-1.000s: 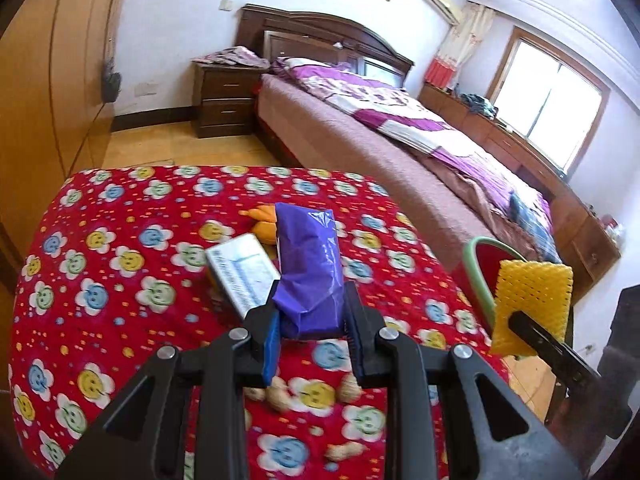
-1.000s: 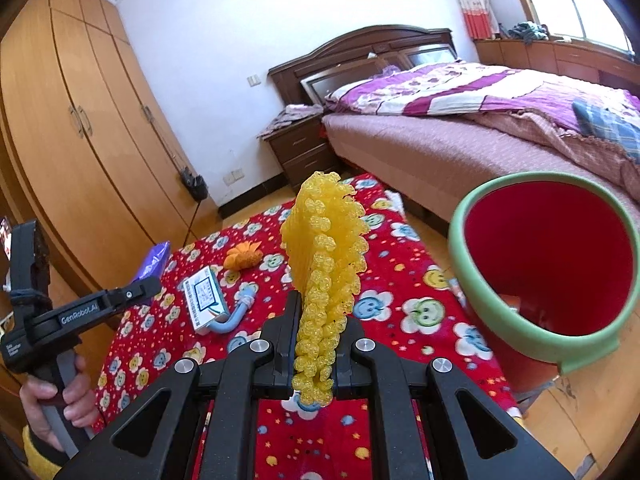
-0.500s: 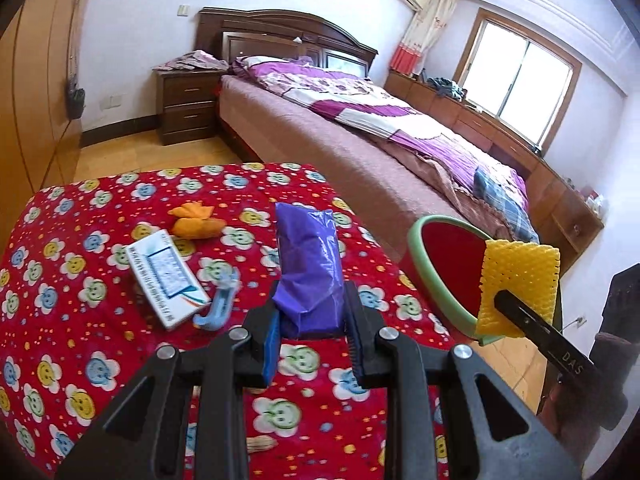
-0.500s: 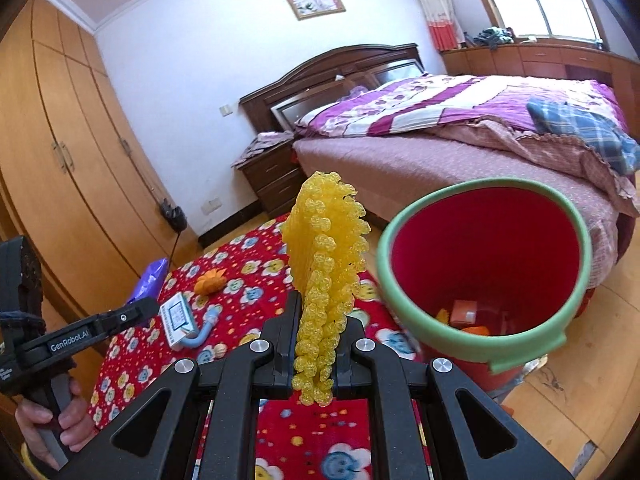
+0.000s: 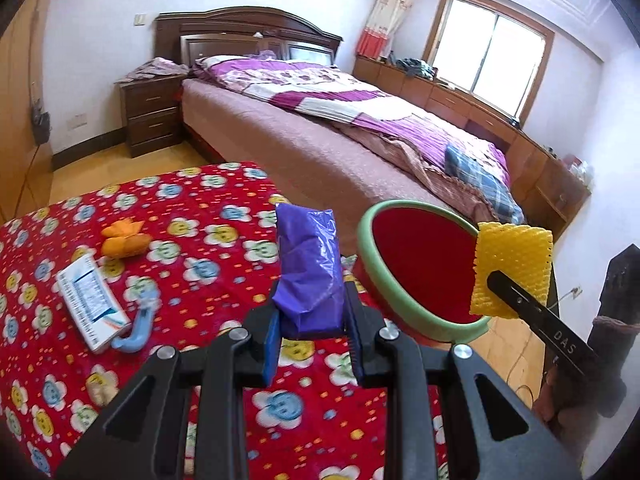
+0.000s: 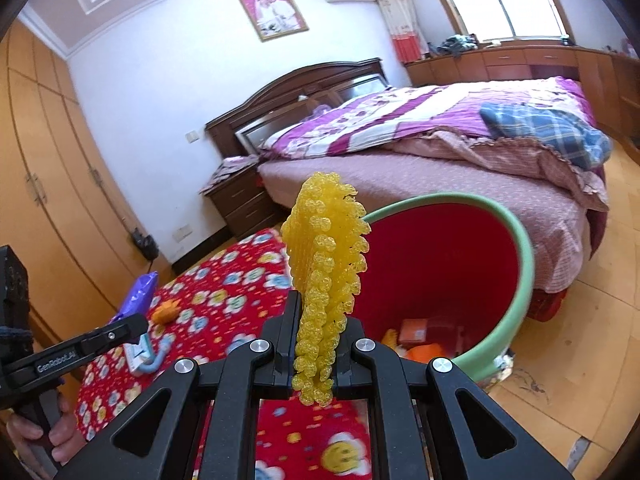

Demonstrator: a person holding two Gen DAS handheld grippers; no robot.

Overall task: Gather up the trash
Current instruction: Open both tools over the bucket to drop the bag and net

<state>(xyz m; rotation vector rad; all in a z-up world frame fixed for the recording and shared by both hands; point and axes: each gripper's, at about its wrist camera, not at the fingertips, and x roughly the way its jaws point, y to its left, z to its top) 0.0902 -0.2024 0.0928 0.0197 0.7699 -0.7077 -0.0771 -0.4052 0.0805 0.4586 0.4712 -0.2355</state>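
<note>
The left gripper (image 5: 312,336) had its jaws clamped on a crumpled purple bag (image 5: 310,268), which stood upright out of the jaws above the worktop (image 5: 208,216) with its red flowered cloth. The right gripper (image 6: 310,354) had its jaws nearly closed, pinching a yellow foam net (image 6: 324,276) edge-on; the net rose upright from the jaws. In the left wrist view the same net (image 5: 512,264) appeared flat-on at the right, in front of the bin's far rim.

The red bin (image 6: 520,280) with a green rim stood just beside the worktop's edge, between worktop and bed (image 5: 320,140). Orange and yellow scraps (image 6: 416,340) lay at its bottom.

On the worktop, to the left of the purple bag, lay a white box (image 5: 90,304), a light blue curved piece (image 5: 142,320) touching the box, and an orange peel (image 5: 124,238) farther back.

A hand (image 6: 48,436) gripped the left gripper's handle at the lower left of the right wrist view.
</note>
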